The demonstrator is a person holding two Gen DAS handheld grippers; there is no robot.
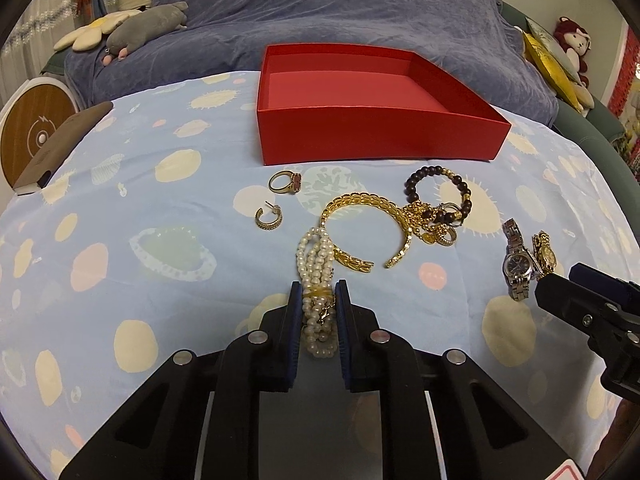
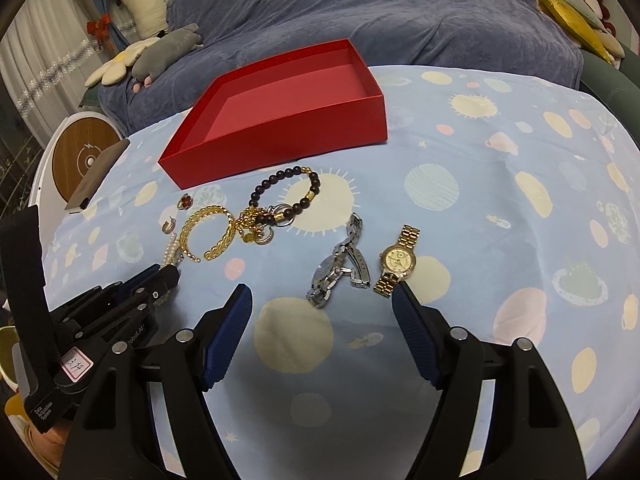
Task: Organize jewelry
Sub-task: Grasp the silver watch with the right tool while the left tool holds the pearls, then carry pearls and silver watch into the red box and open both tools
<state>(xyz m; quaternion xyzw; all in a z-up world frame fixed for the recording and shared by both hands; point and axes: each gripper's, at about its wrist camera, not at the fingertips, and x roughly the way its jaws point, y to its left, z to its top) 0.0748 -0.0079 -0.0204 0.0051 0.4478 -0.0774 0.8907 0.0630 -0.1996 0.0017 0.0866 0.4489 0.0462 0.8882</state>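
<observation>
An empty red box (image 1: 376, 130) (image 2: 280, 136) stands at the back of the blue spotted cloth. In front of it lie a gold ring (image 1: 285, 182), a gold earring (image 1: 269, 219), a gold cuff bracelet (image 1: 366, 232) (image 2: 208, 236), a dark bead bracelet (image 1: 438, 192) (image 2: 286, 192), a silver watch (image 1: 517, 262) (image 2: 338, 266) and a gold watch (image 1: 545, 254) (image 2: 398, 262). My left gripper (image 1: 318, 294) (image 2: 166, 276) is shut on a white pearl bracelet (image 1: 316, 276) that lies on the cloth. My right gripper (image 2: 322, 296) (image 1: 576, 284) is open, with the two watches just beyond its fingertips.
A gold chain and small rings (image 1: 434, 228) lie tangled with the bead bracelet. A brown box (image 1: 60, 148) and a round wooden-topped object (image 1: 32, 132) are at the left edge. A blue-covered sofa (image 1: 320, 12) with plush toys is behind the table.
</observation>
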